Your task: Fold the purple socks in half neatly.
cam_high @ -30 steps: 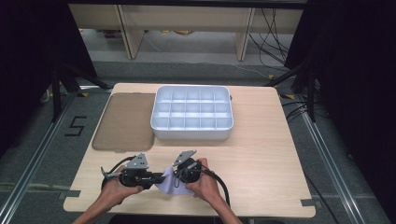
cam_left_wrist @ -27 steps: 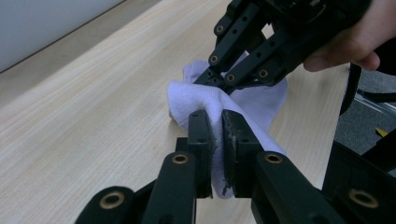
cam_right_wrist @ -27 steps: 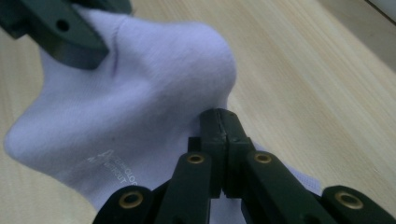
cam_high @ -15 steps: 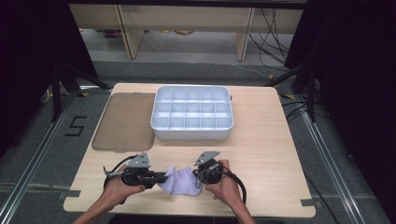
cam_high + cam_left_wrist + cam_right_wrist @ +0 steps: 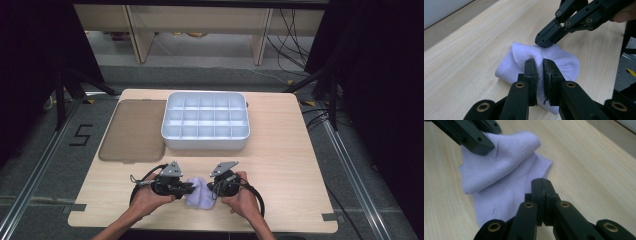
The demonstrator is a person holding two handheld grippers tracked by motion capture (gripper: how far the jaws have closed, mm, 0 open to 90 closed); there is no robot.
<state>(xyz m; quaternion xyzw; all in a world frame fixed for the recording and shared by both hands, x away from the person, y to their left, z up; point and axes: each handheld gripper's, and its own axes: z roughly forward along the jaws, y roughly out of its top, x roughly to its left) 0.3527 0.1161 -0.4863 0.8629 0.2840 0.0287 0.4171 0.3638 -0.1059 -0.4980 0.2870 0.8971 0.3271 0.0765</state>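
Lavender cloth (image 5: 199, 195), a small sock by the look of it, lies crumpled near the front edge of the tabletop (image 5: 285, 150), right between our two tongs. Our left gripper (image 5: 539, 71) has its jaws pinched on a raised fold at the cloth's middle (a sliver of fabric shows between them). Our right gripper (image 5: 542, 186) is clamped tight, jaws pressed flush, and in the left gripper view its tip touches the cloth's far edge; we cannot tell if any fabric is caught inside. Both hands hold low over the wood. Well behind, toward the back edge, sits the white compartment tray (image 5: 205, 122), with a brown lid (image 5: 134, 131) flat beside it at the left.
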